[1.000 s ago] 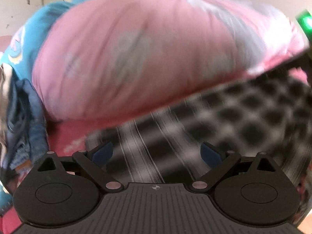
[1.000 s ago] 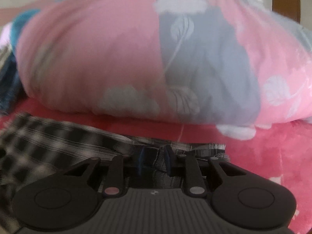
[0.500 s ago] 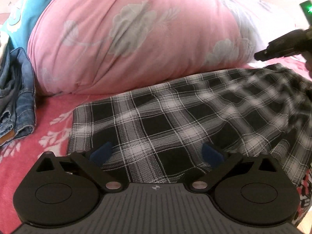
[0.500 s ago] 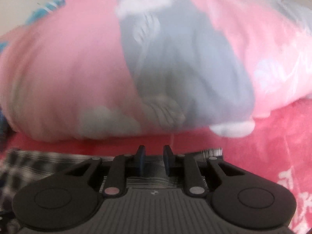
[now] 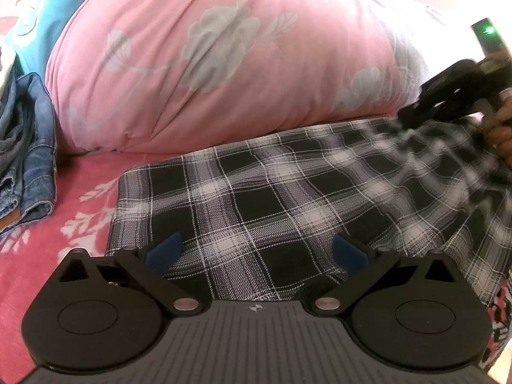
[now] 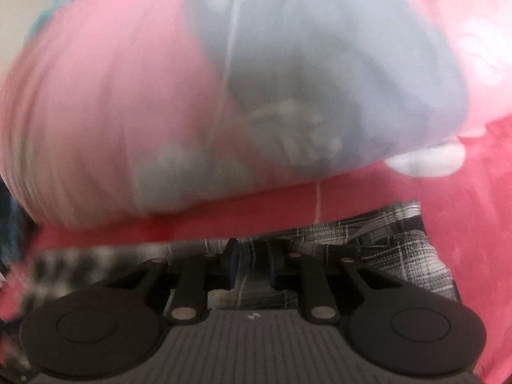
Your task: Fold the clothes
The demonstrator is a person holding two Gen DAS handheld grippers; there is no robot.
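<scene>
Checked cloth [image 5: 288, 198], a black-and-white garment, lies spread on the pink bedspread [image 5: 80, 192] in front of the big pink pillow [image 5: 208, 64]; its long axis runs side to side along the pillow, with its straight edge toward the jeans [image 5: 28, 147] on my left. My left gripper [image 5: 256, 251] hovers over the near edge with fingers wide apart, holding nothing; my right gripper [image 6: 249, 265] has its fingers close together, pinching a bunched bit of the far right end. I judge that thin pinch could slip as I carry it over; the loose middle may then drag and wrinkle, leaving a crooked fold.
</scene>
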